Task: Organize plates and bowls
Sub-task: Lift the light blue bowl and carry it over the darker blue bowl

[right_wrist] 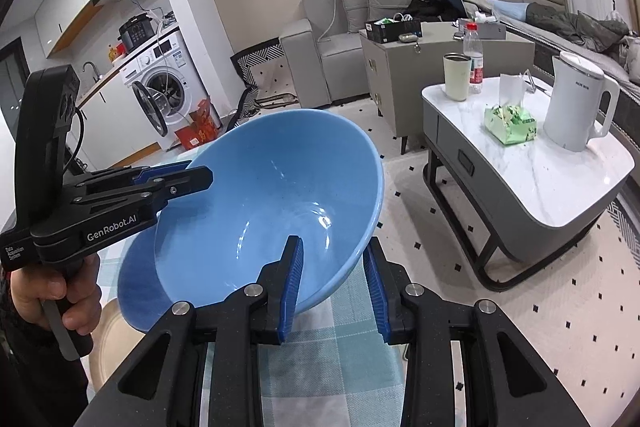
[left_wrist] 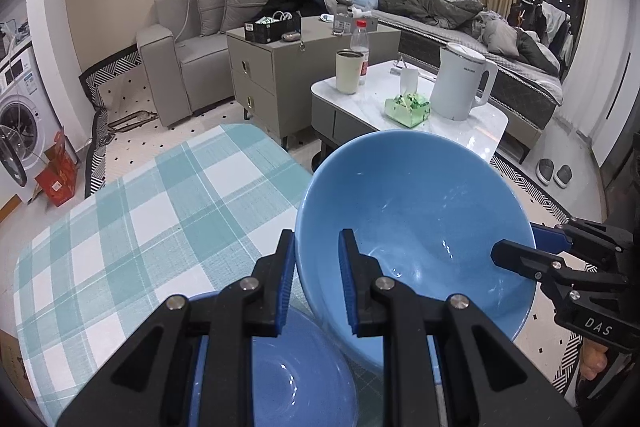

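Observation:
A light blue bowl (left_wrist: 416, 223) is held tilted above the checked table (left_wrist: 132, 227). My left gripper (left_wrist: 316, 279) straddles its left rim, one finger inside and one outside. My right gripper (right_wrist: 334, 285) straddles the opposite rim the same way; it also shows in the left wrist view (left_wrist: 516, 251). In the right wrist view the bowl (right_wrist: 272, 207) fills the centre and the left gripper (right_wrist: 200, 175) clamps its far rim. A darker blue bowl (left_wrist: 296, 379) sits on the table below. A cream plate (right_wrist: 108, 343) lies at the lower left.
A white side table (right_wrist: 560, 179) stands to the right with a kettle (right_wrist: 580, 107), a tissue pack (right_wrist: 510, 125), a tumbler (right_wrist: 456, 77) and a bottle (right_wrist: 474, 57). A grey cabinet (left_wrist: 280, 75), a sofa and a washing machine (right_wrist: 168, 95) stand further back.

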Available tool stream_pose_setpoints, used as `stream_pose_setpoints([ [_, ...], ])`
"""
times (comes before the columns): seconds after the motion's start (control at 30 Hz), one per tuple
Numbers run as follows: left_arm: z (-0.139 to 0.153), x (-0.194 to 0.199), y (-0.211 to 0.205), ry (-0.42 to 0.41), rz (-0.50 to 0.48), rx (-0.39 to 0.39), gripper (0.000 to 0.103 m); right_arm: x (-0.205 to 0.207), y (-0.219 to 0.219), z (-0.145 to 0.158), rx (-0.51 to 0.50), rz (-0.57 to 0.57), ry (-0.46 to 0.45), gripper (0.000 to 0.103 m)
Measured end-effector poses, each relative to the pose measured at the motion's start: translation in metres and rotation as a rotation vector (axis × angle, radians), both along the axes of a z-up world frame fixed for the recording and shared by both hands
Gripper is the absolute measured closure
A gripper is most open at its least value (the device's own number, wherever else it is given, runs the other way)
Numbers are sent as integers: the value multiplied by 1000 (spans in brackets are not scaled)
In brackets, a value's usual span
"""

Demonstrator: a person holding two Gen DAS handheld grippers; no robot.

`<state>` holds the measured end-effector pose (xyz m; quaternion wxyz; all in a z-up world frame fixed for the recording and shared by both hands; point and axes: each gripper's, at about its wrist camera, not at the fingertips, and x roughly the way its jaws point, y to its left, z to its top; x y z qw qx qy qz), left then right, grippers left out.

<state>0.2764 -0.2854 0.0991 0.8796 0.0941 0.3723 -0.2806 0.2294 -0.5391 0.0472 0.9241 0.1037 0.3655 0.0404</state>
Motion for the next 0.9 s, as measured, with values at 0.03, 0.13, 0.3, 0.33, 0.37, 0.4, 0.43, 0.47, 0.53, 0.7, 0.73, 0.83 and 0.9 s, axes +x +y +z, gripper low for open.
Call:
stream_pose_setpoints([
  [0.03, 2, -1, 1, -6, 2, -2, 83, 0, 1, 3, 3, 2, -6, 71],
  [0.13, 12, -5, 7, -27, 14, -7, 83, 1, 6, 12, -4, 9, -21, 71],
  [0.3, 24, -10, 20, -59, 24, -19, 83, 0, 13, 23, -6, 21, -42, 71],
  [0.33, 25, -10, 22, -60, 25, -15, 83, -1, 16, 26, -14, 24, -49, 71],
  [0.37, 25, -11, 24, -63, 31, -13, 83, -1, 19, 27, -24, 26, -54, 71],
  [0.4, 25, -11, 28, -66, 35, -13, 83, -1, 21, 29, -22, 30, -57, 71],
  [0.43, 25, -11, 30, -61, 39, -17, 83, -1, 23, 30, -23, 34, -57, 71],
  [0.47, 25, -11, 35, -60, 46, -24, 83, -1, 26, 31, -24, 37, -57, 71],
  [0.53, 24, -11, 42, -61, 59, -24, 83, -1, 32, 32, -28, 48, -60, 71],
  [0.7, 21, -13, 60, -65, 92, -18, 83, 4, 51, 33, -35, 81, -57, 71],
  [0.73, 20, -13, 65, -62, 101, -25, 83, 4, 56, 33, -37, 89, -58, 71],
  [0.83, 17, -14, 79, -60, 126, -32, 83, 7, 70, 35, -42, 112, -60, 71],
  [0.9, 15, -15, 88, -63, 141, -30, 83, 9, 79, 35, -44, 126, -61, 71],
])
